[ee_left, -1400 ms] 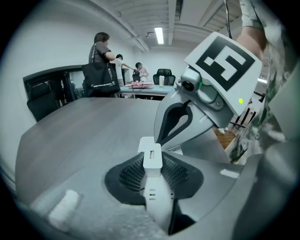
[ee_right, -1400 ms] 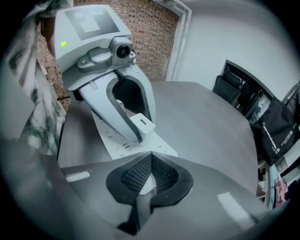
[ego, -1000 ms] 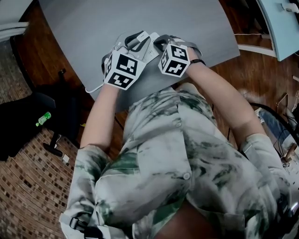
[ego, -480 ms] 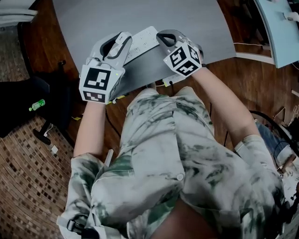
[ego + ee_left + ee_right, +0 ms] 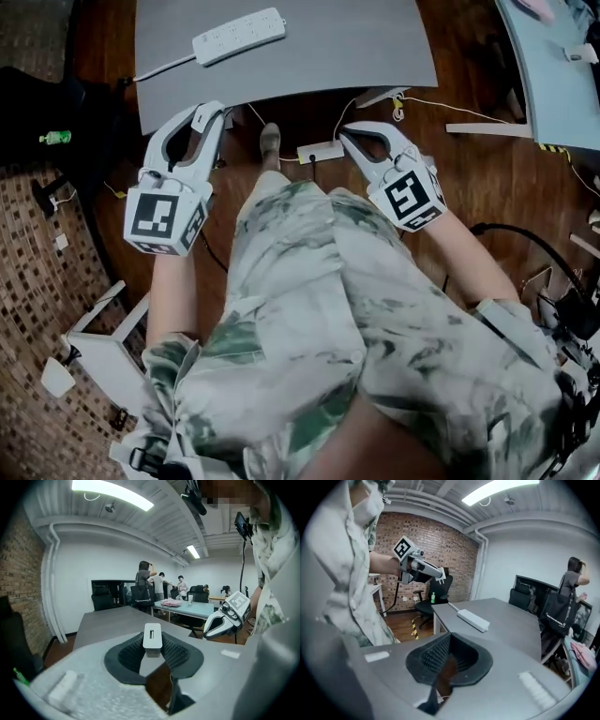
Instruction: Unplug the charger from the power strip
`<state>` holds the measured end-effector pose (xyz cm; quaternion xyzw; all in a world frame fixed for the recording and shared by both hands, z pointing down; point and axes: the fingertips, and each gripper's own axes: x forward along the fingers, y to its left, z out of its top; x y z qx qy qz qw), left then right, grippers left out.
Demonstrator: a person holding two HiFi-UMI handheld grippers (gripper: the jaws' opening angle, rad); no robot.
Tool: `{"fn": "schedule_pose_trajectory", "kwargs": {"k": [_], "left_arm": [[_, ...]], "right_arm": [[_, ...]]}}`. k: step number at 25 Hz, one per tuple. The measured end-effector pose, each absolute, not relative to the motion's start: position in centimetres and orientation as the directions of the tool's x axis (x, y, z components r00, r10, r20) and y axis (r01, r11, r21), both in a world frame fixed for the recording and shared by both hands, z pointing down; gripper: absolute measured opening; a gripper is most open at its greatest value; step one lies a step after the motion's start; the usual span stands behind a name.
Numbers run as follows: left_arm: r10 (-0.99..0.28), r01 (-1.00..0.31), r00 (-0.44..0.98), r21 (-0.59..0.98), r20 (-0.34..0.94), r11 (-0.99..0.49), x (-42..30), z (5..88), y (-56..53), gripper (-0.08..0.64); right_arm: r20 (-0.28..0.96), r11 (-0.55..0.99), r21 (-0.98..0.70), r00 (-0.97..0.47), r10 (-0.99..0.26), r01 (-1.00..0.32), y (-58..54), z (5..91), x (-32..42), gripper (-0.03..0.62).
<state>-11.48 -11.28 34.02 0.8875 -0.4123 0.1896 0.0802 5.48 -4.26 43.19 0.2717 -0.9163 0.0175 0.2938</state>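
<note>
A white power strip [image 5: 239,36] lies near the far edge of the grey table [image 5: 375,47], with its cord running off to the left. In the right gripper view the power strip [image 5: 472,619] shows no plug in it. My left gripper [image 5: 208,117] hangs off the table's near edge, above the floor. In the left gripper view, the left gripper [image 5: 153,641] is shut on a small white charger block [image 5: 152,637]. My right gripper [image 5: 354,134], also off the table edge, is shut with nothing in it, as the right gripper [image 5: 449,660] shows in its own view.
A white box with cables [image 5: 321,151] lies on the wooden floor under the table edge. A black chair and a green bottle [image 5: 54,137] are at the left, a light table [image 5: 553,66] at the right. Several people [image 5: 145,581] stand in the far room.
Both grippers have drawn back from the power strip to beyond the table's near edge. The left one came away with the charger; the strip stays on the table.
</note>
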Motion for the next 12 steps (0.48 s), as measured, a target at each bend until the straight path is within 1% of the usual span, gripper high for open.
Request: {"fn": "schedule_pose_trajectory", "kwargs": {"k": [2, 6, 12], "left_arm": [[-0.734, -0.799, 0.547, -0.01, 0.402, -0.601, -10.9, 33.7, -6.5, 0.109], [-0.768, -0.844, 0.477, -0.021, 0.427, -0.536, -10.4, 33.1, 2.5, 0.109], [-0.766, -0.852, 0.47, -0.002, 0.439, -0.524, -10.1, 30.5, 11.2, 0.109]], "right_arm": [[0.547, 0.876, 0.151, -0.699, -0.461, -0.459, -0.5, 42.7, 7.3, 0.005], [0.549, 0.9, 0.14, -0.725, -0.417, -0.412, 6.2, 42.0, 9.8, 0.005], [0.524, 0.909, 0.14, -0.75, -0.404, -0.392, 12.8, 39.5, 9.9, 0.006]]}}
